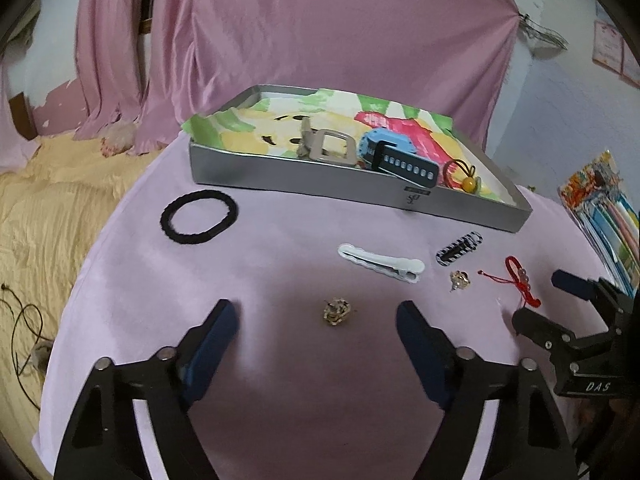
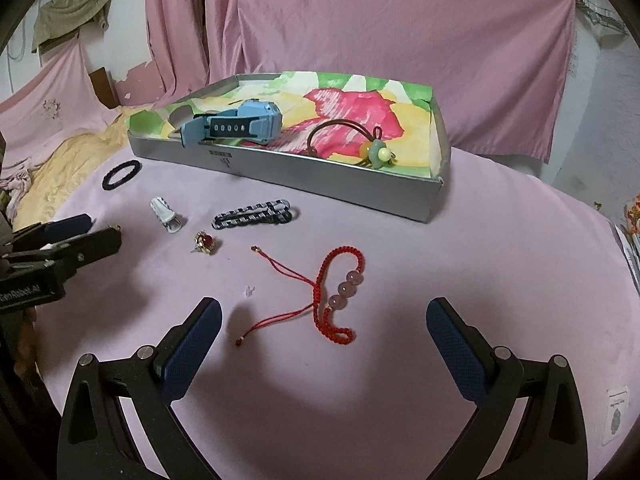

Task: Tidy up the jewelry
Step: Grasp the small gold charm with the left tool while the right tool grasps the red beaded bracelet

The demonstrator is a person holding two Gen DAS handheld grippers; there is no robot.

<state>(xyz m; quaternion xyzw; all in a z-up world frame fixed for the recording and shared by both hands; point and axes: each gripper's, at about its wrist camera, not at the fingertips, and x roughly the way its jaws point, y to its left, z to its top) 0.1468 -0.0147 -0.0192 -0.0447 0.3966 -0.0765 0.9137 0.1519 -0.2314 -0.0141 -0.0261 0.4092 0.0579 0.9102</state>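
Black left gripper (image 1: 318,312) marked "GenRobot.AI" and right gripper (image 2: 324,312) marked "DAS" both gape empty

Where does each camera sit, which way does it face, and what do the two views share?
Left wrist: on the left gripper, looking forward over the pink cloth at a small gold trinket; its open fingers show.
Right wrist: on the right gripper, looking at the red bracelet; open fingers show.
Shared: the silver tray, black hair tie, bracelet, and each other's gripper.
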